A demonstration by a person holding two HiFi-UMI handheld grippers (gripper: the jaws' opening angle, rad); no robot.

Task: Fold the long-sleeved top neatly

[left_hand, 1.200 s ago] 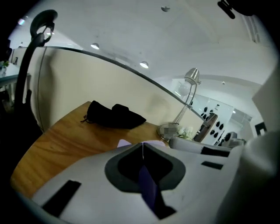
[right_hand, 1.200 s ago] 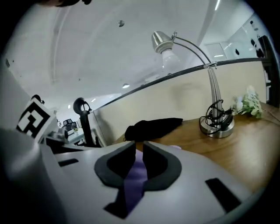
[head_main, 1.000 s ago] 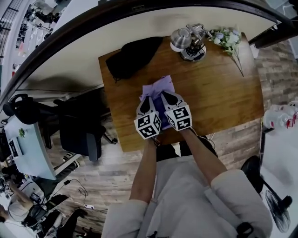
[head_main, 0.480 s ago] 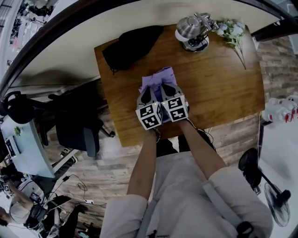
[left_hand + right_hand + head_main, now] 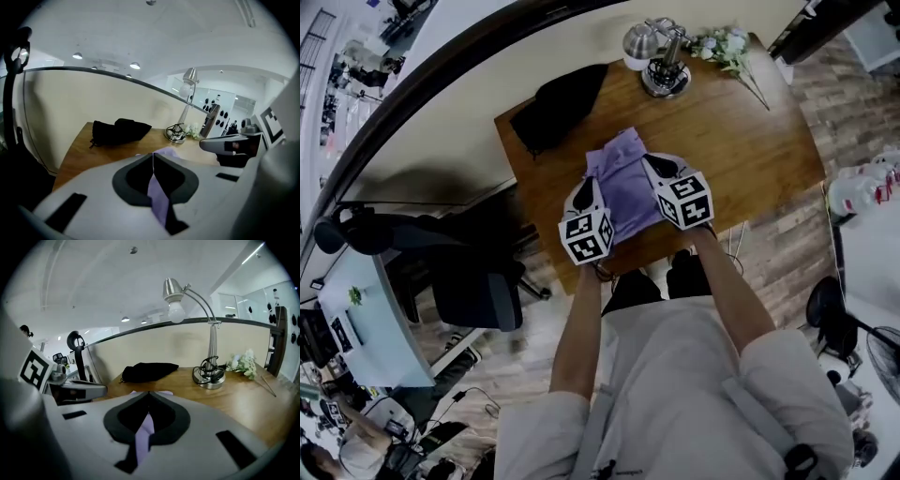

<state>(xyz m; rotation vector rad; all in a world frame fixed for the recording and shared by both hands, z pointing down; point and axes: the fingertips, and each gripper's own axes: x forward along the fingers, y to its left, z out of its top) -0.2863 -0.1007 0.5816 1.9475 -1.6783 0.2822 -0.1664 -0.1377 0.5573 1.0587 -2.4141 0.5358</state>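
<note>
- Across the middle of the wooden tabletop [image 5: 750, 150] lies the long-sleeved top [image 5: 623, 183], pale purple and already gathered into a compact, roughly rectangular bundle.
- Its near edge runs between the two grippers, and its far edge points toward the back of the tabletop.
- At the near left corner of the top, the left gripper [image 5: 587, 187] is clamped on the cloth. In the left gripper view its jaws meet at the tips [image 5: 153, 157], with a strip of purple fabric [image 5: 158, 199] pinched between them.
- At the near right corner, the right gripper [image 5: 652, 161] is likewise closed on the top. The right gripper view shows the jaws pressed together [image 5: 149, 394] with purple cloth [image 5: 142, 434] caught between them.
- Both grippers angle downward and sit apart from each other, with the top spanning the gap.
- Toward the back left corner rests a black pouch [image 5: 558, 105], apart from the top.
- Near the back edge stands a silver desk lamp [image 5: 661, 58], and a spray of white flowers [image 5: 724, 45] lies just to its right.
- Beside the tabletop's left side, on the floor, stands a dark office chair [image 5: 464, 277].
</note>
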